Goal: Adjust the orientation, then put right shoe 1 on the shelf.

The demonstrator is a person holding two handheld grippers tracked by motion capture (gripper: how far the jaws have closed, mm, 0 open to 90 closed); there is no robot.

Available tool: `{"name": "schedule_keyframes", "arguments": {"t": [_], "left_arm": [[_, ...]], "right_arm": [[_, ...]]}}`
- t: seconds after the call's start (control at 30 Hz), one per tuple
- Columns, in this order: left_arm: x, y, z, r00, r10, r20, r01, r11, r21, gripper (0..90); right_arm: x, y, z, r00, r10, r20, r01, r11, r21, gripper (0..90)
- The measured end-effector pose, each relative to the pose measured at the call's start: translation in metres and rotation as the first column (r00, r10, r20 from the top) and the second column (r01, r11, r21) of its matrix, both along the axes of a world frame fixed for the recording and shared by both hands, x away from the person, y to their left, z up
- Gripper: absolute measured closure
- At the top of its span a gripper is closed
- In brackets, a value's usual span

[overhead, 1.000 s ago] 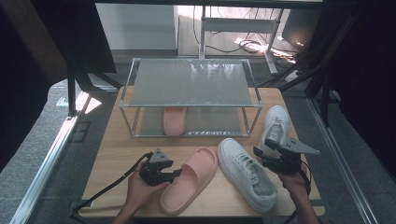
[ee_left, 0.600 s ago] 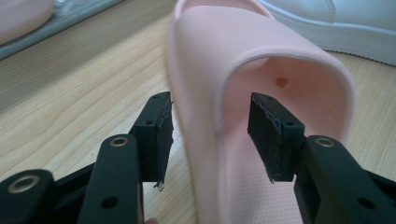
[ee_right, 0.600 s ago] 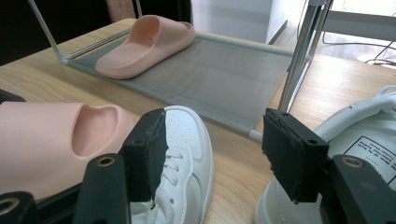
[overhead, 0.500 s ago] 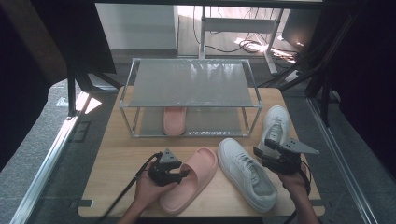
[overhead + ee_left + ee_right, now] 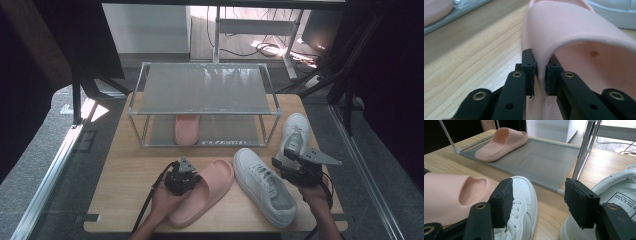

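Grip check: left hand-held gripper (image 5: 540,75) just closed onto strap edge of pink slipper (image 5: 205,192), lying on table (image 5: 125,190) in front of shoe rack (image 5: 202,112). Lift level, aim for lower shelf beside matching slipper (image 5: 186,130). Right hand-held gripper (image 5: 539,202) wide, empty, hovering over white sneaker (image 5: 265,185). Second sneaker (image 5: 295,132) beside rack. Rack's front rail in way; keep low.

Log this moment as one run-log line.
left tongs: just closed, shut on pink slide strap | right tongs: open, between white sneakers | second slide: rack lower shelf
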State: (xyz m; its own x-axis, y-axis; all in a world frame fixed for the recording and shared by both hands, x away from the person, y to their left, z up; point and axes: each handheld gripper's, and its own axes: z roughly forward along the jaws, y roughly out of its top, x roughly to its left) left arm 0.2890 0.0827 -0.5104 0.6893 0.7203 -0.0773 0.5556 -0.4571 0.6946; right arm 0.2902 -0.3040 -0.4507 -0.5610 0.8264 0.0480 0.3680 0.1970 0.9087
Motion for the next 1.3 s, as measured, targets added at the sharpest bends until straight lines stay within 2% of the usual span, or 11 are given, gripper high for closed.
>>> {"name": "schedule_keyframes", "arguments": {"t": [0.03, 0.07, 0.17, 0.4, 0.73, 0.87, 1.07, 1.2, 1.3], "left_arm": [[0.000, 0.000, 0.000, 1.0000, 0.001, 0.004, -0.001, 1.0000, 0.005, 84.4], [-0.001, 0.000, 0.000, 0.9999, 0.015, 0.005, -0.015, 0.9998, -0.010, 84.5], [0.001, 0.002, 0.003, 0.9999, 0.015, 0.009, -0.015, 0.9999, -0.003, 84.7], [0.001, 0.010, 0.011, 0.9988, 0.038, 0.030, -0.037, 0.9988, -0.032, 84.7], [0.012, 0.013, 0.028, 0.9977, 0.049, 0.048, -0.046, 0.9972, -0.059, 84.6], [0.024, 0.012, 0.036, 0.9969, 0.060, 0.050, -0.056, 0.9955, -0.077, 84.6], [0.039, 0.007, 0.041, 0.9959, 0.077, 0.048, -0.073, 0.9940, -0.081, 84.5], [0.054, 0.004, 0.041, 0.9941, 0.100, 0.040, -0.097, 0.9917, -0.084, 84.3], [0.069, -0.002, 0.042, 0.9908, 0.124, 0.054, -0.120, 0.9892, -0.085, 83.8]], "right_arm": [[0.000, 0.000, 0.000, 1.0000, 0.001, 0.001, -0.001, 1.000, -0.001, 41.1], [0.000, 0.000, 0.000, 1.0000, 0.001, 0.005, -0.001, 1.000, -0.002, 41.0], [0.000, -0.001, 0.001, 1.0000, -0.004, 0.006, 0.004, 1.000, 0.002, 41.1], [0.000, -0.002, 0.000, 1.0000, -0.005, 0.003, 0.005, 1.000, 0.001, 41.1], [0.001, 0.000, 0.000, 1.0000, -0.003, 0.002, 0.003, 1.000, -0.001, 41.1], [0.001, -0.001, 0.000, 1.0000, -0.002, 0.001, 0.002, 1.000, -0.001, 41.1], [0.001, -0.001, 0.000, 1.0000, -0.002, 0.002, 0.002, 1.000, 0.001, 41.0], [0.001, -0.001, 0.000, 1.0000, -0.004, 0.002, 0.004, 1.000, 0.002, 41.1], [0.001, -0.001, 0.000, 1.0000, -0.002, 0.000, 0.002, 1.000, 0.002, 41.1]]}}
